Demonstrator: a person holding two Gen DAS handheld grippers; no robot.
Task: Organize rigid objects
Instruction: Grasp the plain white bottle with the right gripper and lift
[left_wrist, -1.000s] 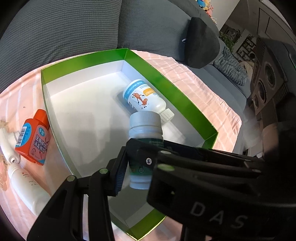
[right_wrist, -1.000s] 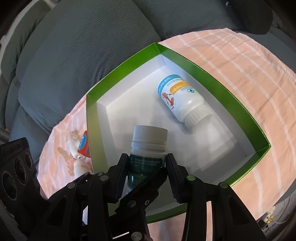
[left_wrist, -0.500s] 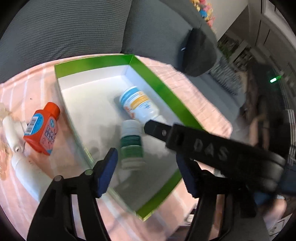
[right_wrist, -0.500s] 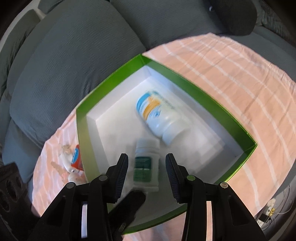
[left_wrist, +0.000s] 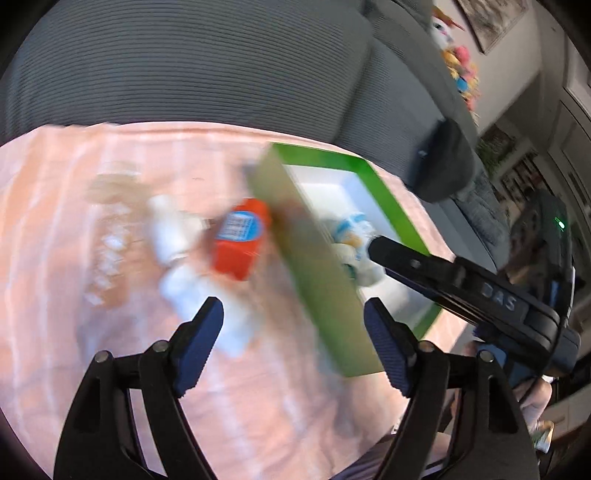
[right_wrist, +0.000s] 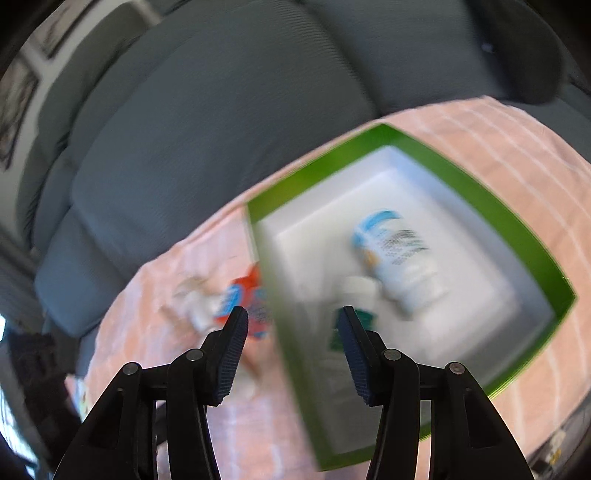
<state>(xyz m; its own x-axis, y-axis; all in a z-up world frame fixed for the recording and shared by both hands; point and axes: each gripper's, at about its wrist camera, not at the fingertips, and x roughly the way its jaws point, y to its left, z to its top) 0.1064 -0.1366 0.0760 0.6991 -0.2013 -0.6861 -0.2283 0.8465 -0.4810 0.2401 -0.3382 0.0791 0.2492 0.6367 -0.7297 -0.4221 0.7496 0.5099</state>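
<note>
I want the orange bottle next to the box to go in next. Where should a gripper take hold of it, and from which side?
Probably across the flat body of the orange bottle, coming from above with the open left gripper. It seems to lie flat on the pink cloth, close beside the green box wall, so a sideways approach looks crowded. Blur hides finer detail.

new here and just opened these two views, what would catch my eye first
The bright green box with its white inside, on the pink striped cloth before a grey sofa, stands out first. Two white bottles lie inside: a blue-labelled bottle and a green-labelled bottle. Just outside its wall lies an orange bottle, with both grippers open above, left and right.
</note>
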